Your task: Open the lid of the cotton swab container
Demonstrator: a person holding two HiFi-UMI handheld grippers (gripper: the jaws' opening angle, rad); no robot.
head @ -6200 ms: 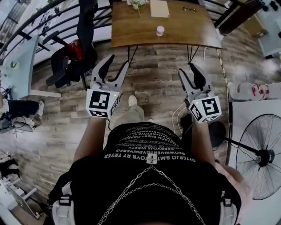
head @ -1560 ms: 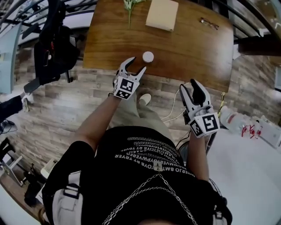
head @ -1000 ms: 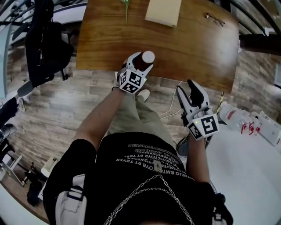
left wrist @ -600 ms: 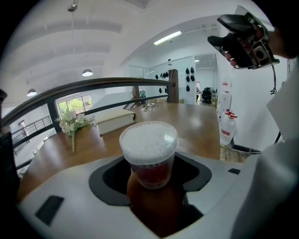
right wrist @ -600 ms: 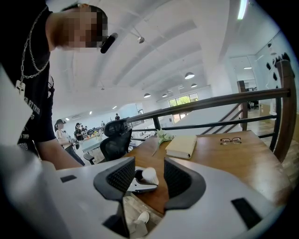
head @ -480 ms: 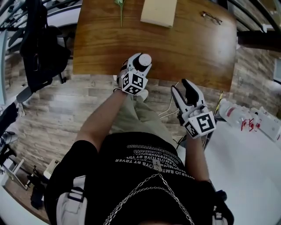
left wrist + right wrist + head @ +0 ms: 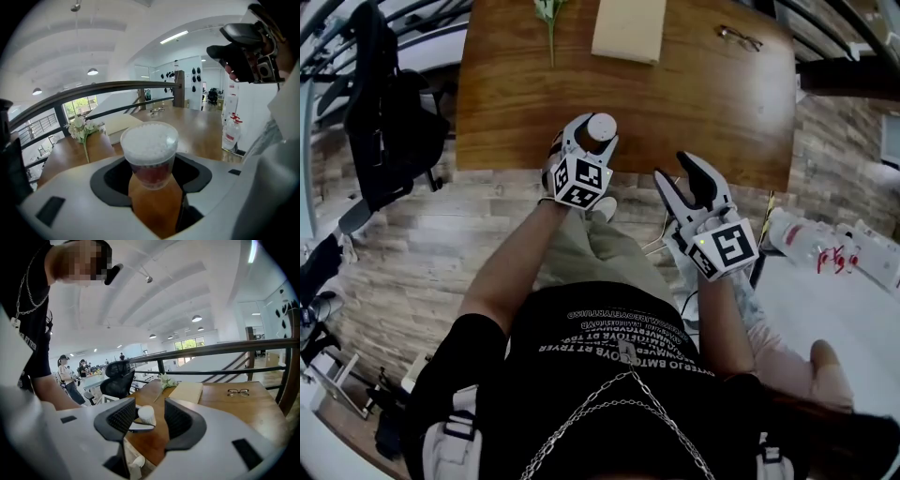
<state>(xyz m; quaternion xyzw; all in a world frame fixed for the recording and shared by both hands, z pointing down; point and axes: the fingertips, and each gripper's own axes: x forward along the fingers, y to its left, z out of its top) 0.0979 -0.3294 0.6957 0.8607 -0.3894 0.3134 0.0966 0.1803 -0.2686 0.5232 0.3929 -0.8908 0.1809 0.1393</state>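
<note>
– Arms, how are they held?
– Both are stretched forward from the body. The left forearm is reached out to the near edge of the table, with the left gripper tilted downward. The right gripper is held nearer the body, just off the table's edge.
– And the jaws?
– The left ones have just been closing, and the container is pinched between them at its sides. The right ones are spread, with nothing gripped.
– Can any writing be read?
– White lettering is seen on the black shirt, but it is upside down and cannot be made out. A reddish label is wrapped round the container, with print too small to read. Square black-and-white markers are borne on each gripper's cube.
– How is the container set?
– Upright, long axis vertical, white lid on top and shut, at the table's near edge. Whether it is lifted or stands on the wood cannot be told.
</note>
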